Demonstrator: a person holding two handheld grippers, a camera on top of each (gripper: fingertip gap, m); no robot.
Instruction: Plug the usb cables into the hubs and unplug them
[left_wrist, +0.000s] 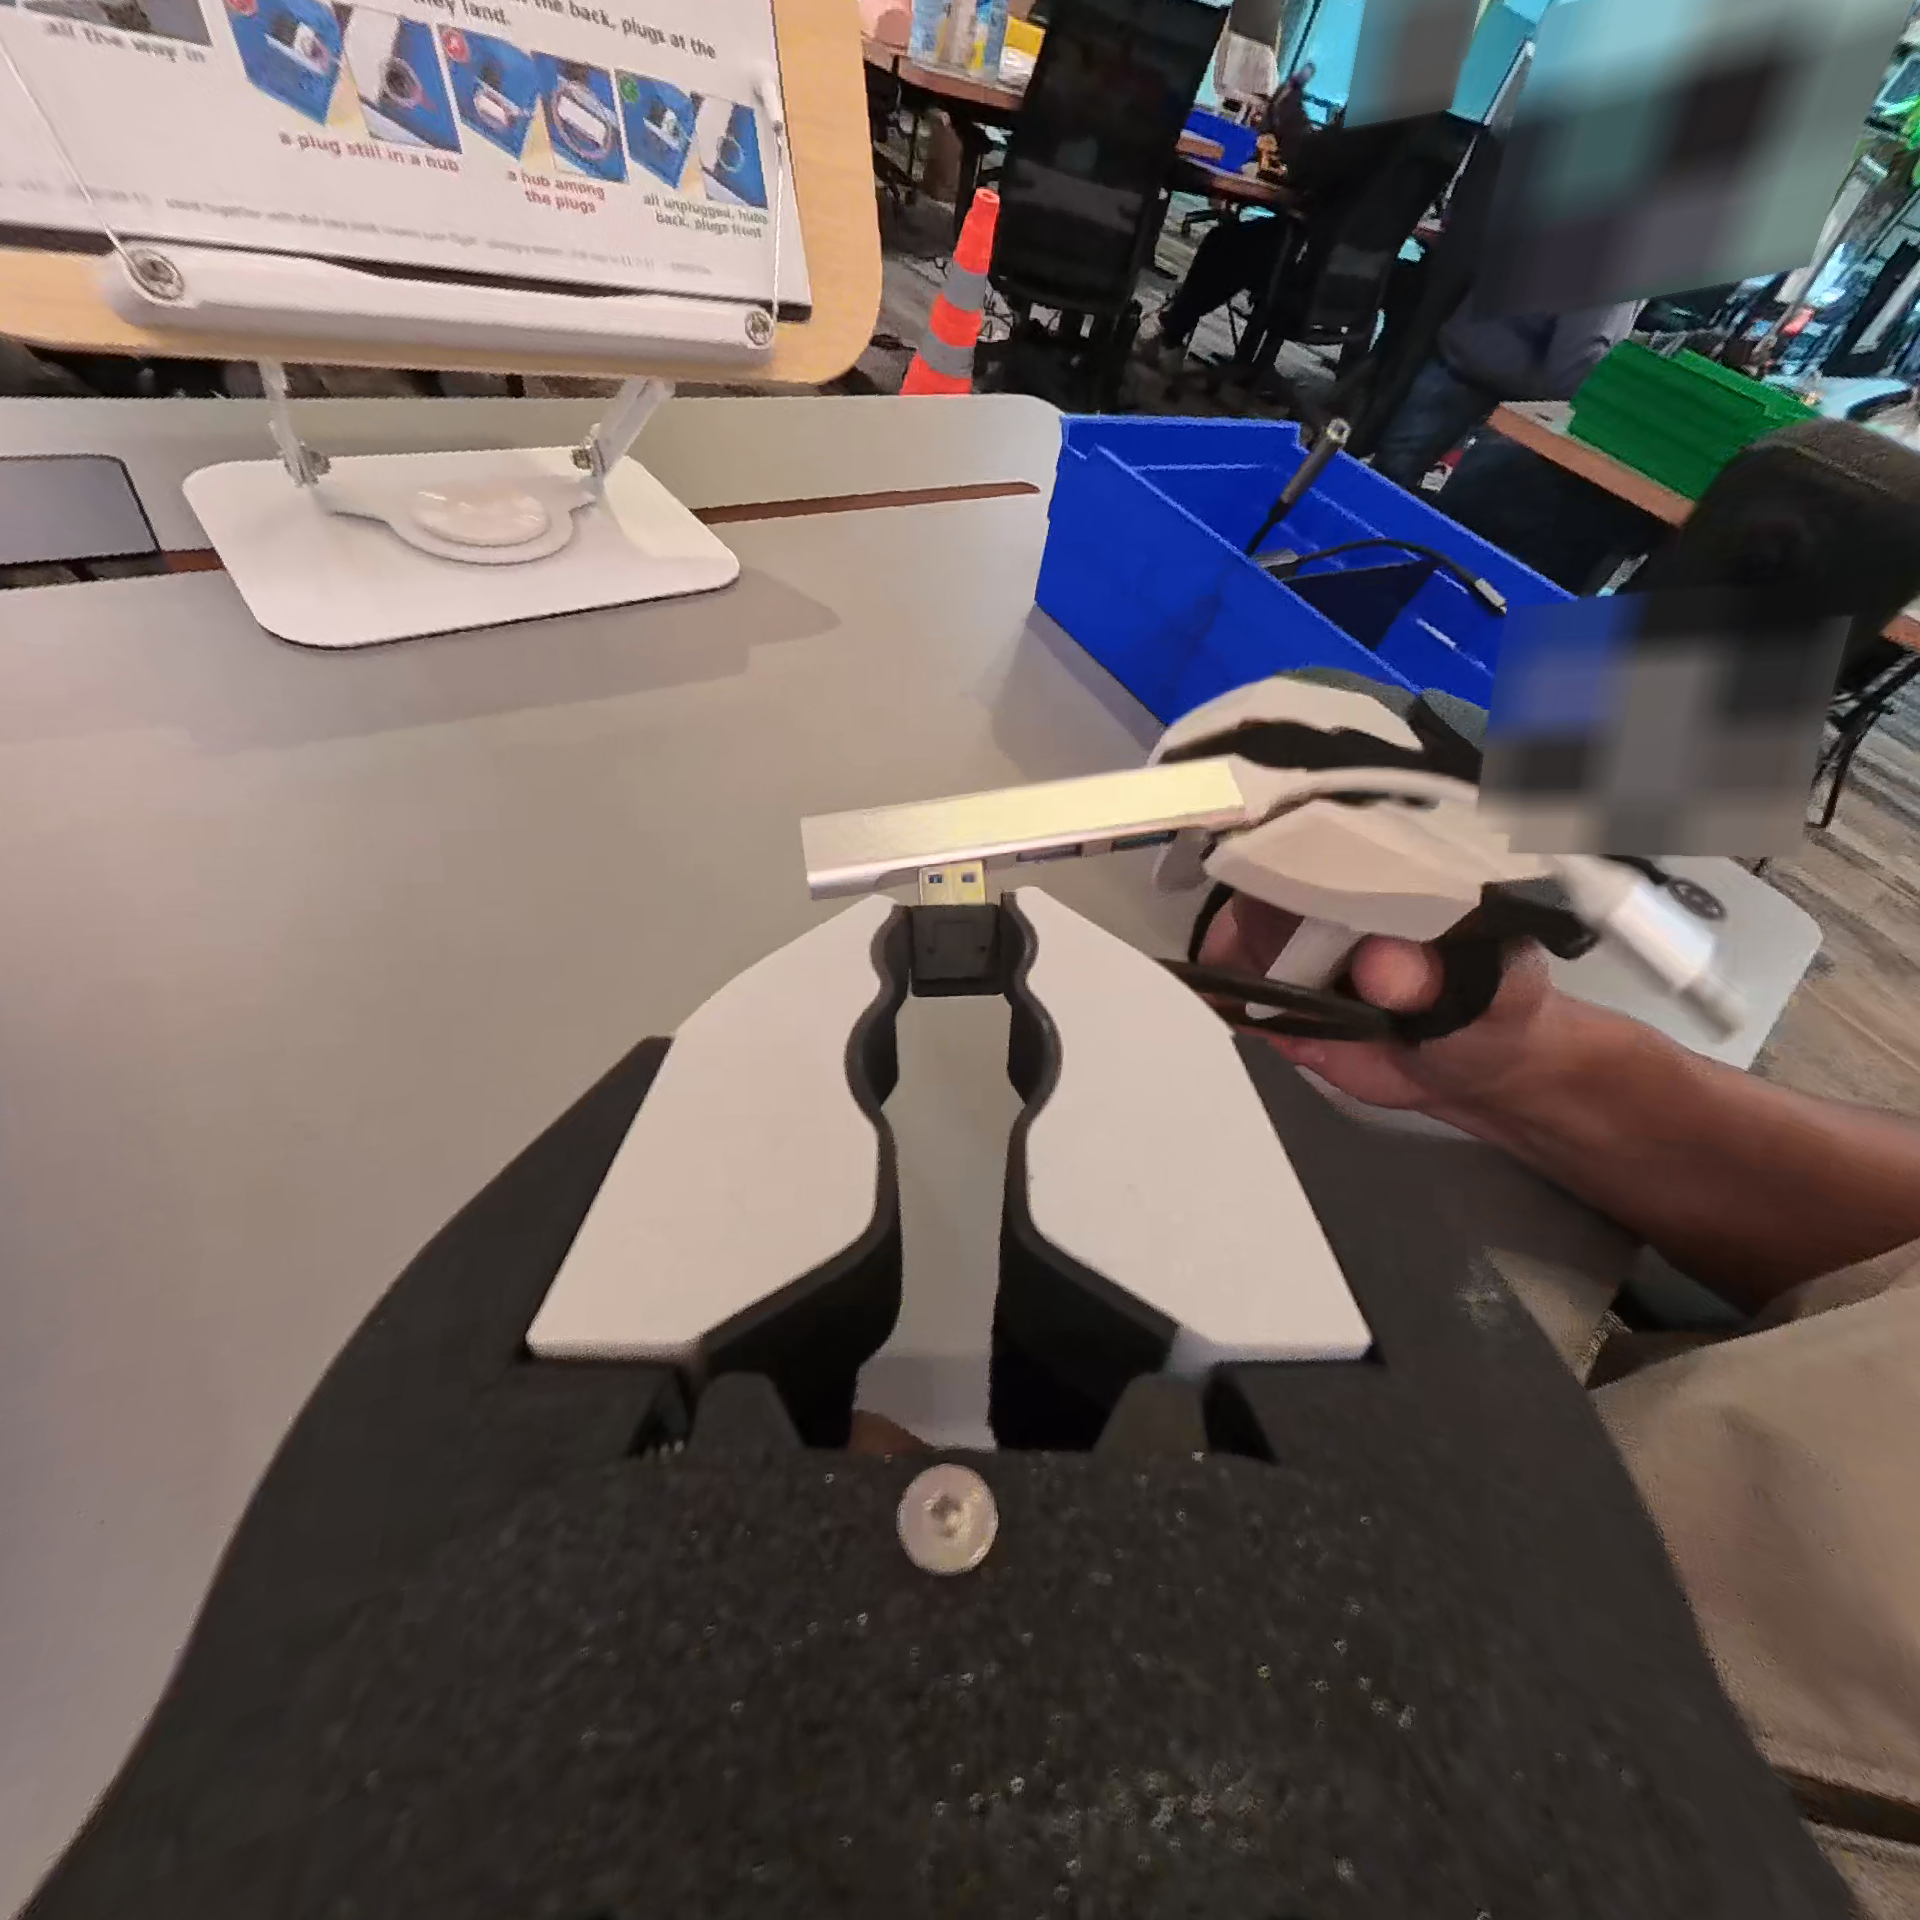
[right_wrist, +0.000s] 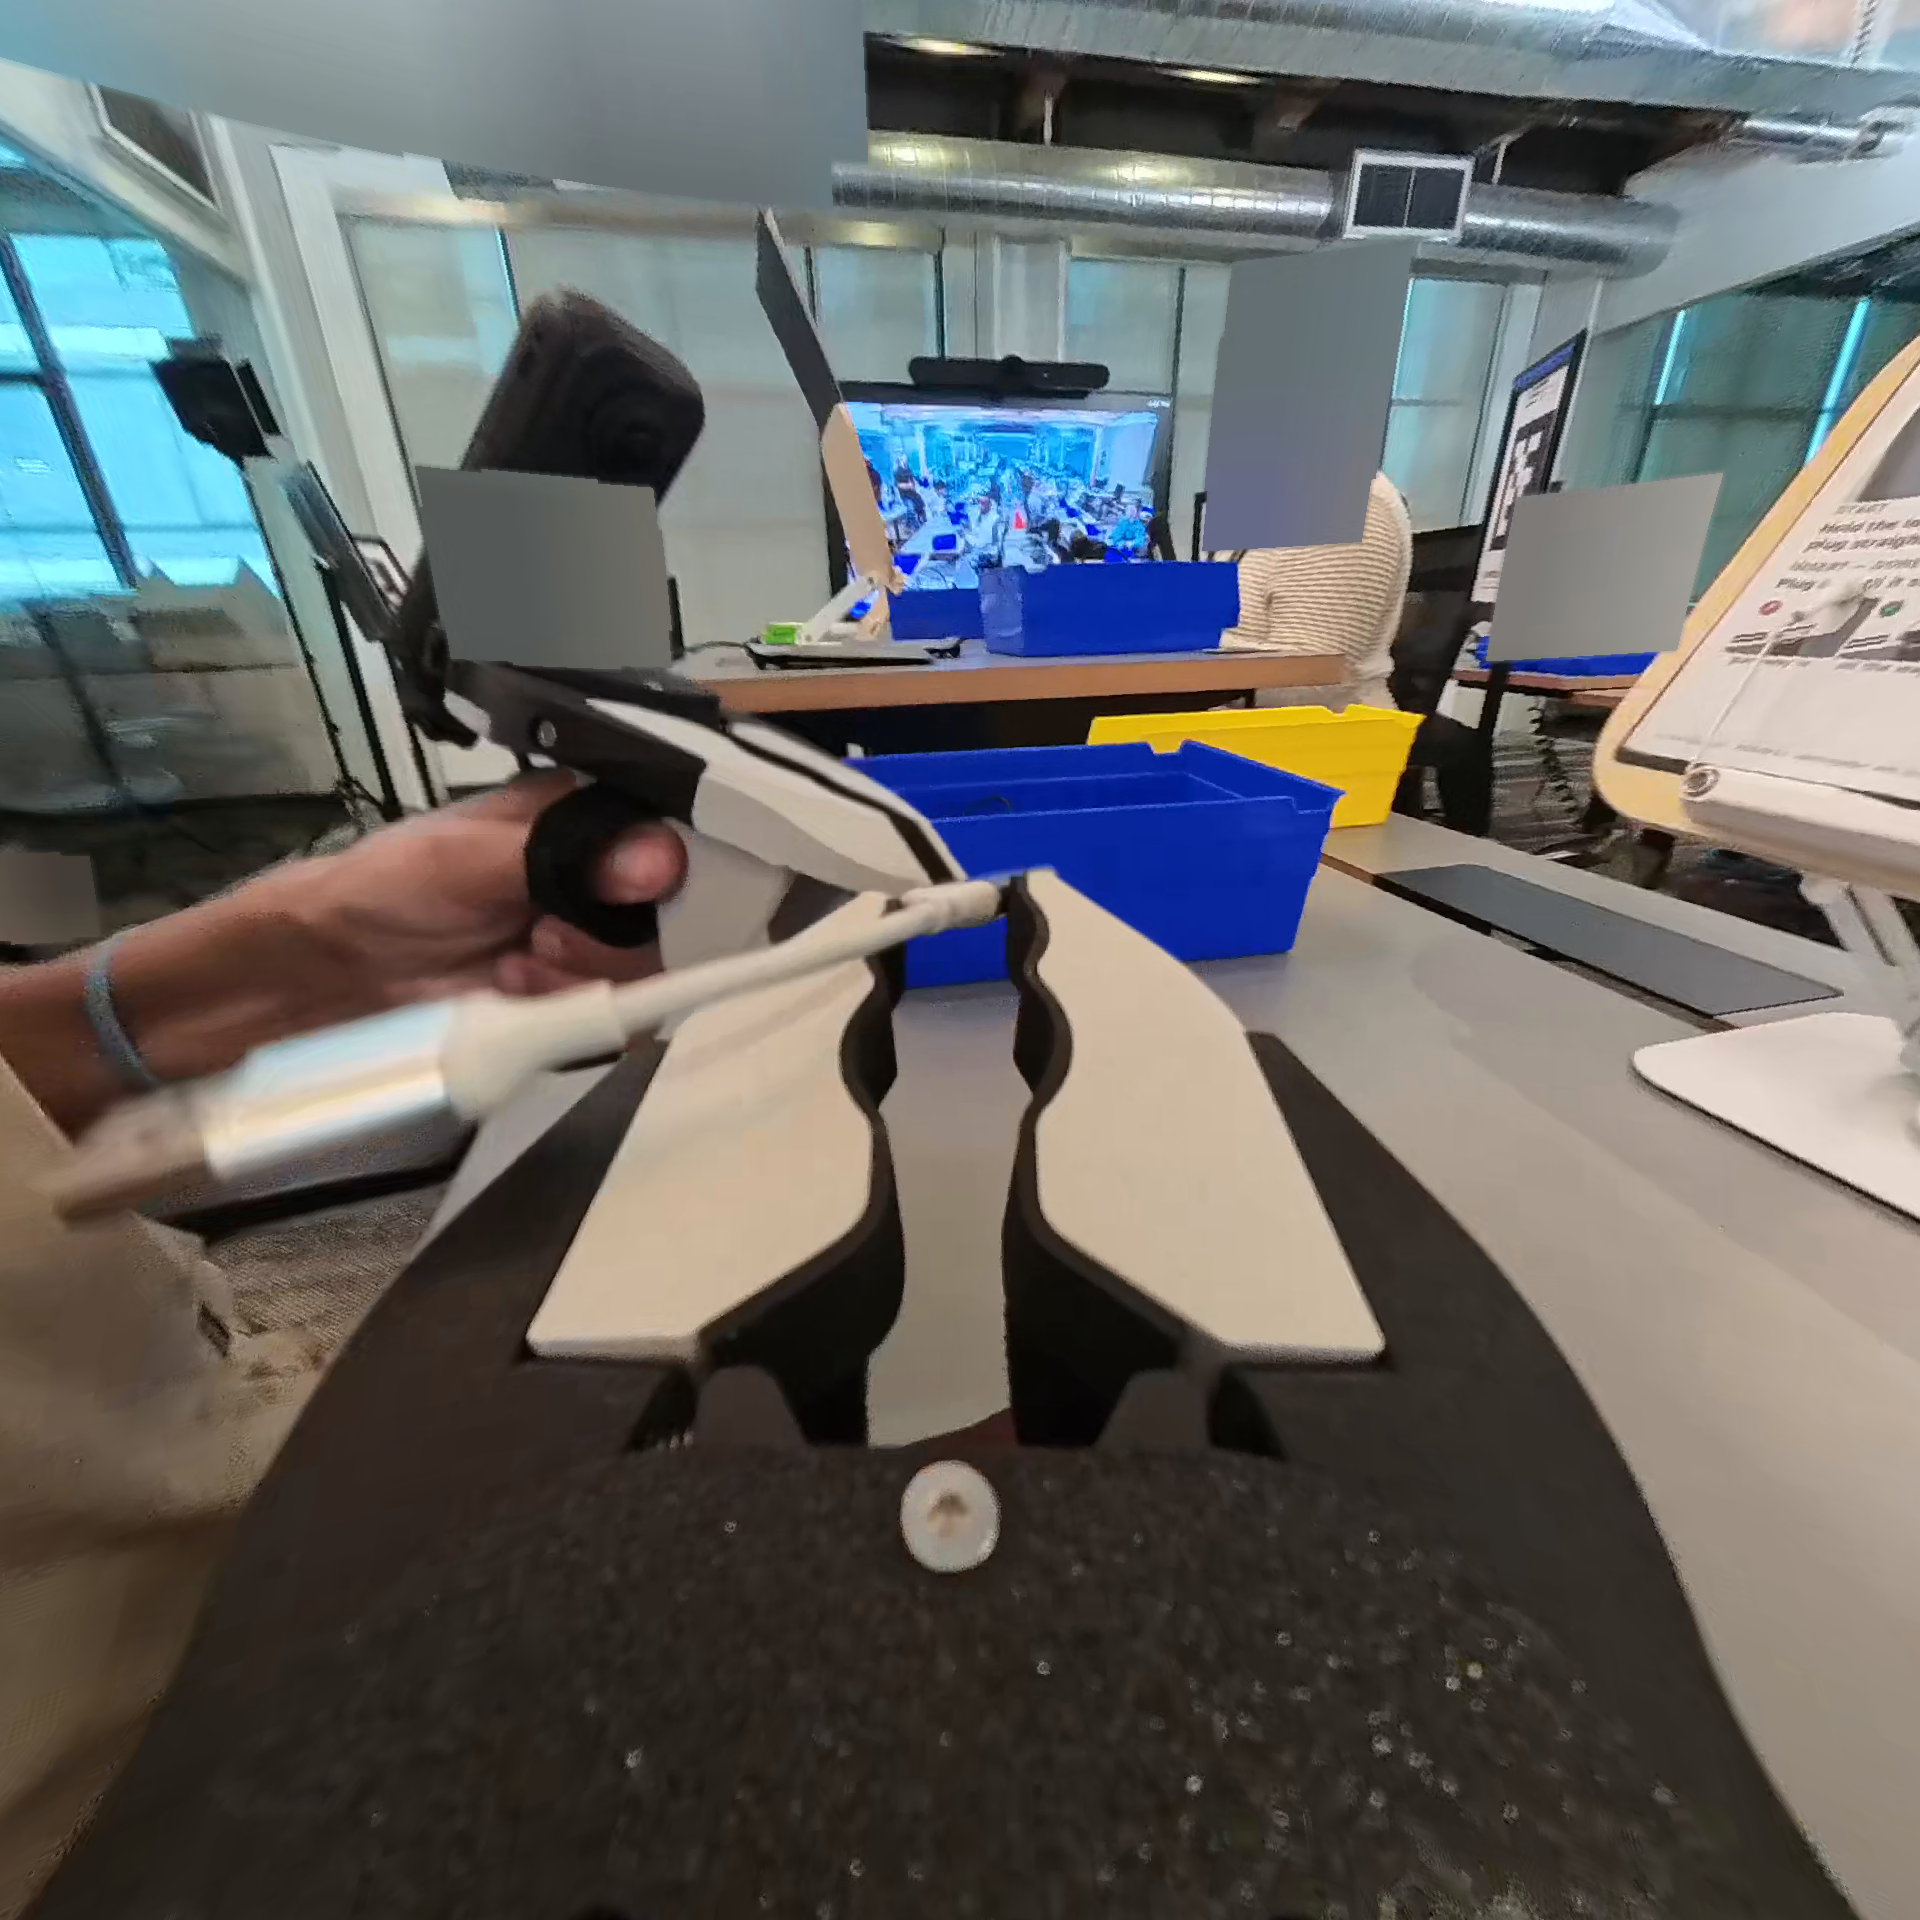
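In the left wrist view my left gripper (left_wrist: 954, 925) is shut on a black USB plug (left_wrist: 954, 954). The plug's metal tip (left_wrist: 951, 883) meets a port in the long side of a silver hub (left_wrist: 1023, 821), and part of the metal still shows. My right gripper (left_wrist: 1226, 821) holds the hub's right end above the table. In the right wrist view my right gripper (right_wrist: 951, 904) is shut, with the hub's white cable (right_wrist: 727, 982) coming out between the tips and ending in a silver plug (right_wrist: 312, 1101). The hub body is hidden there. The left gripper (right_wrist: 914, 868) reaches in from the left.
A blue bin (left_wrist: 1153, 582) with dark cables stands at the back right of the grey table (left_wrist: 416, 935). A white stand (left_wrist: 457, 540) with an instruction sheet is at the back left. The right wrist view shows the blue bin (right_wrist: 1143, 883), a yellow bin (right_wrist: 1278, 748) and the stand's base (right_wrist: 1787, 1091). The grippers' ends are close to 5 cm from one another.
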